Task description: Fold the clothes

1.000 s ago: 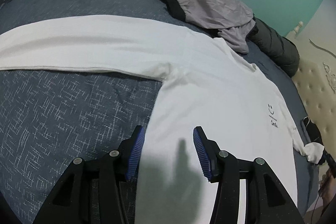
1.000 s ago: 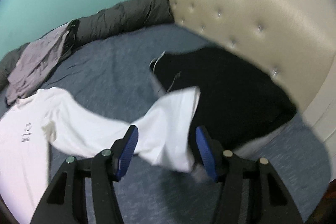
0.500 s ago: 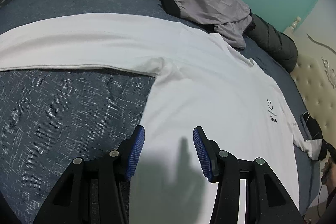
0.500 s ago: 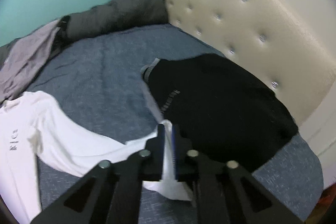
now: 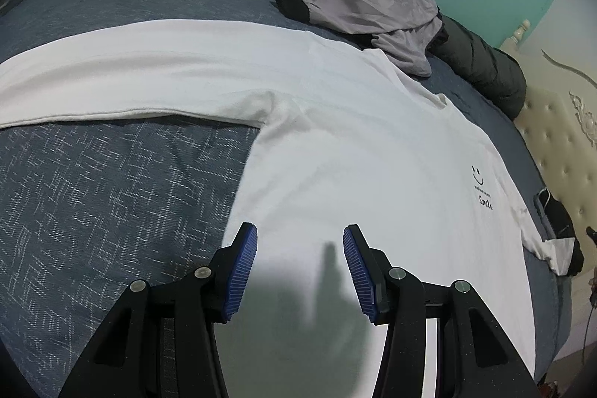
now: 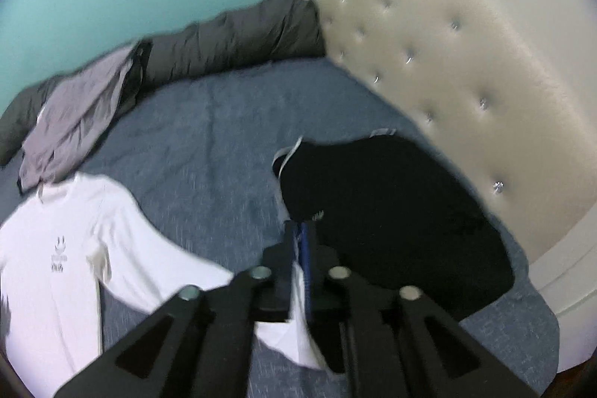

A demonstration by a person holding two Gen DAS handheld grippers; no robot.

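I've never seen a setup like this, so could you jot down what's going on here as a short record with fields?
surface: bed with blue-grey cover
main garment: white long-sleeved shirt, spread flat
left gripper: open, hovering over the shirt's lower body
right gripper: shut on the cuff end of the shirt's sleeve; its jaws have just been opening slightly
other clothes: black garment near the tufted headboard; grey garment at the far edge

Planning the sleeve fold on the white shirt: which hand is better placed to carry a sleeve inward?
Right. Its tool is clamped on the sleeve cuff beside the black garment; the left tool hangs open over the shirt body.
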